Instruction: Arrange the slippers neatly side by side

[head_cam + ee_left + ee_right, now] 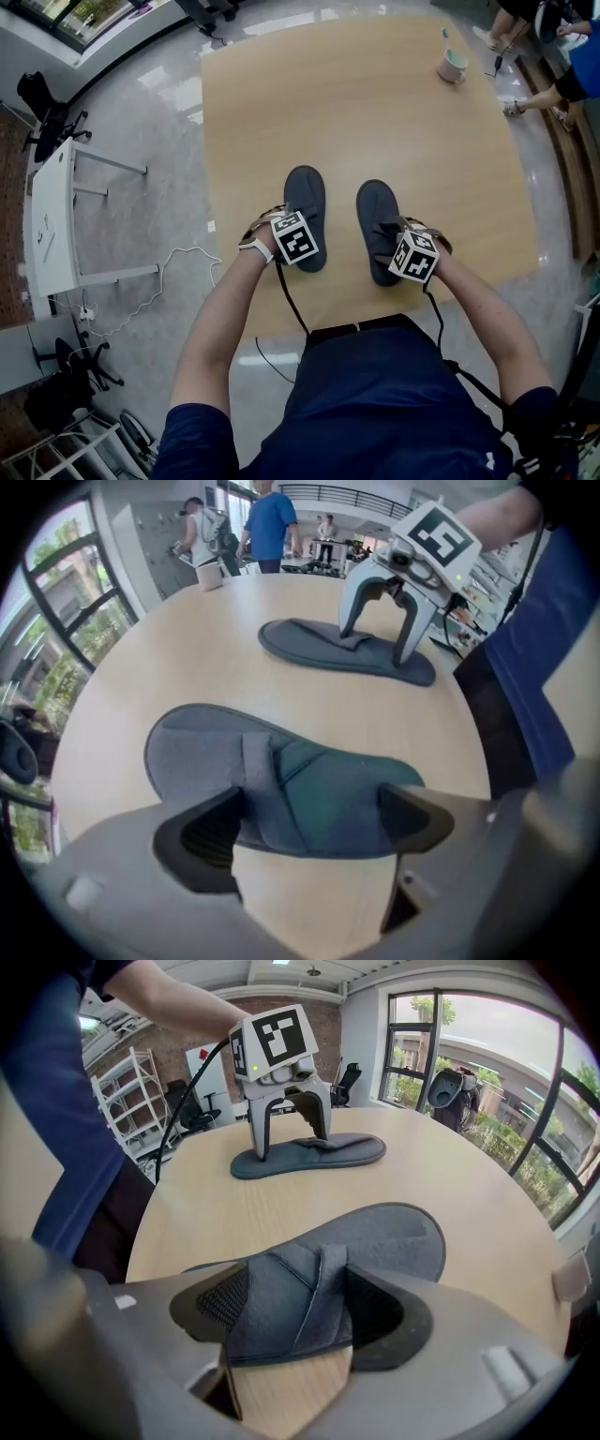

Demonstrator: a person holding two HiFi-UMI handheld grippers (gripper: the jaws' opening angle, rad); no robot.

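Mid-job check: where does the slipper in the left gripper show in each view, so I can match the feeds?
Head view: left slipper, lower centre under the left gripper, left of the right slipper.
Left gripper view: left slipper at bottom centre, between the jaws.
Right gripper view: left slipper at upper centre, under the left gripper.
Shared landmark: the wooden table.

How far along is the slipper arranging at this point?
Done: the left slipper and right slipper lie flat on the table, side by side with a gap between. In hand: the left gripper and right gripper each clamp their slipper's upper. Left: the right slipper looks slightly nearer the person and a little angled, so squaring it up, then releasing both.
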